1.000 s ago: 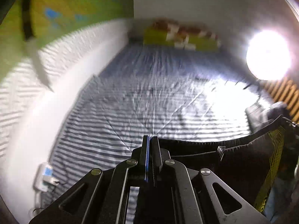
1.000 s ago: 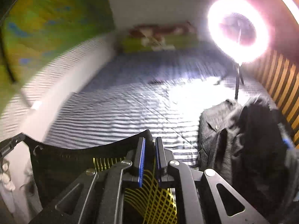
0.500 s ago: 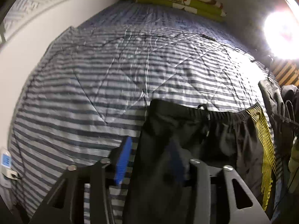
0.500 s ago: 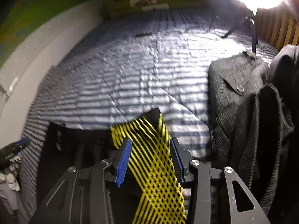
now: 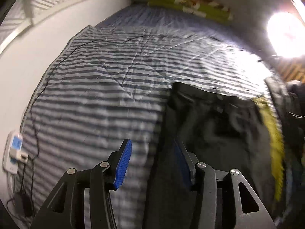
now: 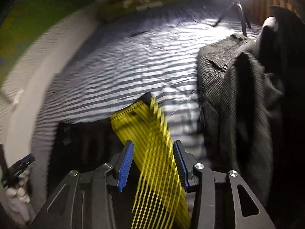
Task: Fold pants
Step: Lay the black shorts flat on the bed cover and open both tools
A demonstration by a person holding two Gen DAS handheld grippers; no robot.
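A bed (image 5: 106,80) under a blue-and-white striped cover fills the room, lit by a bright lamp (image 5: 286,34) at its far right. Black pants (image 5: 219,118) with a yellow-lined side panel (image 6: 152,133) lie spread on the cover. The left hand-held gripper (image 5: 152,164) has just been opening; its jaws stand apart over the pants' edge, gripping nothing. The right hand-held gripper (image 6: 152,164), likewise opened, straddles the yellow panel without pressing it. A dark jacket (image 6: 238,95) lies heaped just beside.

On the blue-and-white striped quilted bedspread (image 5: 106,87) lie one pair of black yellow-striped pants (image 5: 219,126), two dark jackets (image 6: 238,95), and one green patterned pillow (image 5: 190,5).
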